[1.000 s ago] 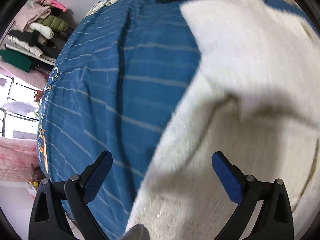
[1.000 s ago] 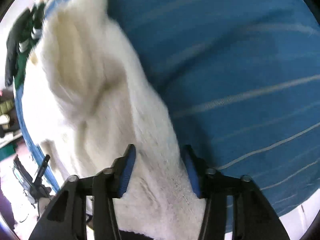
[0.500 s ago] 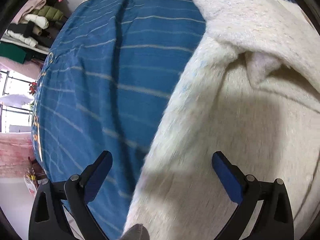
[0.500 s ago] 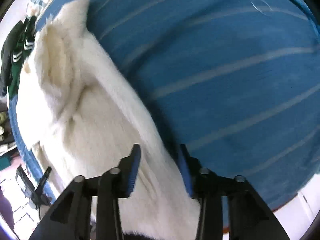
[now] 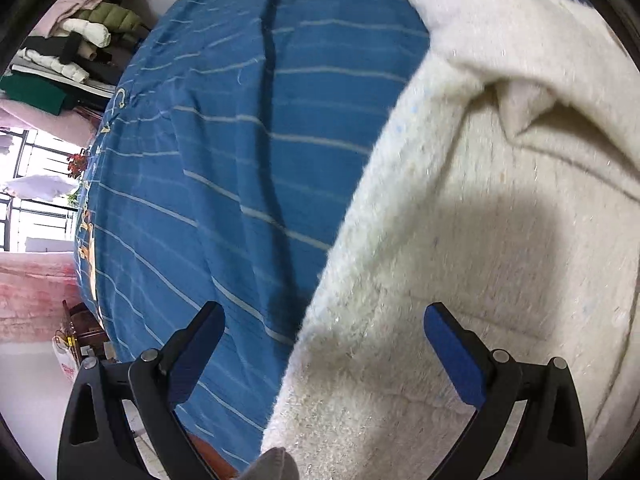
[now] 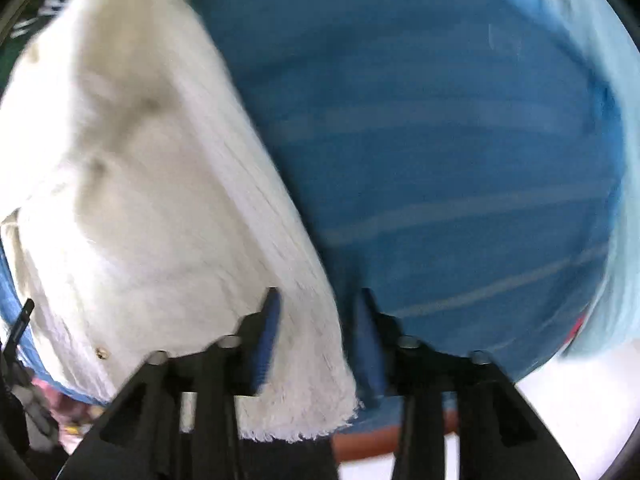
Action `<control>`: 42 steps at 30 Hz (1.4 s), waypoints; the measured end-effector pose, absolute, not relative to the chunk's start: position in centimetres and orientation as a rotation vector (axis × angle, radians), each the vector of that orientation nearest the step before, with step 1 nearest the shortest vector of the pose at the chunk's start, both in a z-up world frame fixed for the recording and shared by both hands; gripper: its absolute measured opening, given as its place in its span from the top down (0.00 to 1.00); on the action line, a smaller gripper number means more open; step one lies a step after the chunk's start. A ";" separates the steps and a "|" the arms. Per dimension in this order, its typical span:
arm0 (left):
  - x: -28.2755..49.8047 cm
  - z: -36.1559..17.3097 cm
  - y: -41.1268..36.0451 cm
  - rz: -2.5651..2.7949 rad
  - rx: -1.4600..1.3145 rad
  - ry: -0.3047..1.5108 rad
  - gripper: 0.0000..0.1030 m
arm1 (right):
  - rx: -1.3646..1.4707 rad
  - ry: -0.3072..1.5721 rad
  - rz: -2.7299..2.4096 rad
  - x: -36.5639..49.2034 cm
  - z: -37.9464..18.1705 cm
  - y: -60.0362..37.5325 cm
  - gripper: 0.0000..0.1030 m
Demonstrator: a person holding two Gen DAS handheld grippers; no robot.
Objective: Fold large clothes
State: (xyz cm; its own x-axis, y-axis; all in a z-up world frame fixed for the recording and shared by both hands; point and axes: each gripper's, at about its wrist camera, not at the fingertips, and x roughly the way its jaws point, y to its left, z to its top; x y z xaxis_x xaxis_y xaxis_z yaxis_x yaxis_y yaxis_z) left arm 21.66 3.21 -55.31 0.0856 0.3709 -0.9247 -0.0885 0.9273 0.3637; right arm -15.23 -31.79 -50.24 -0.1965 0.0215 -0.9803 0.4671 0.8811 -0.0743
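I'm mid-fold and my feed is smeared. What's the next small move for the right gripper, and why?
Probably lift the right gripper clear. Its jaws have just been opening, and the white fleece garment edge lies loosely between them, apparently no longer pinched, on the blue striped bedcover. The left gripper is open and empty above the garment's other edge, so both could then regrasp.

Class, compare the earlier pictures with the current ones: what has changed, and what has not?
The right gripper jaws have just been opening, loosening from the white fleece garment, whose hem is between them. The left gripper stayed wide open above the garment; the blue striped bedcover is unchanged.
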 end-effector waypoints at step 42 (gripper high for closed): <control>28.5 -55.4 3.0 0.388 0.225 1.365 0.00 | 0.517 1.703 -0.574 -5.8 -49.4 -34.7 0.80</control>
